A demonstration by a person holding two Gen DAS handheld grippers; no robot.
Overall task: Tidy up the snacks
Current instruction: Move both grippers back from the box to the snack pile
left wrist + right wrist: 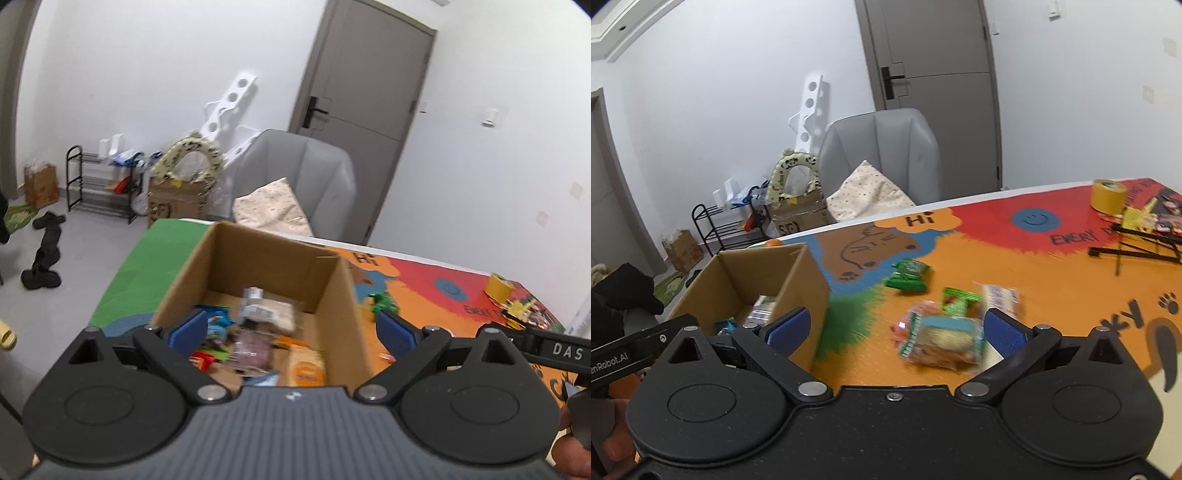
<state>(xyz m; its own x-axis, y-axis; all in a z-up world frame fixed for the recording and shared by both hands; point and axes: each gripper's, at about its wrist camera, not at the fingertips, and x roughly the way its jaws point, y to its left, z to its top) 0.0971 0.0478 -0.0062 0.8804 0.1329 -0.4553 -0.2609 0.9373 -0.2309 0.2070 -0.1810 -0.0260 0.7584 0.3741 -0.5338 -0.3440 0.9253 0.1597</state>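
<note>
The cardboard box [258, 280] stands open-topped on the colourful table mat [1034, 266], so snack packets [255, 332] can drop in and pile loosely on its floor; the left gripper [291, 328] hovers above it, jaws wide apart and empty. Right of the box, about 5 snack packets [942, 339] lie loose on the mat within reach, and the right gripper [897, 330], spread wide and holding nothing, faces the nearest one, probably to collect it next.

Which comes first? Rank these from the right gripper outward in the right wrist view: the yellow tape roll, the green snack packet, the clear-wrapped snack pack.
1. Clear-wrapped snack pack: between the open right gripper fingers, not gripped.
2. Green snack packet: farther up the table mat, near centre.
3. Yellow tape roll: far right edge.
</note>
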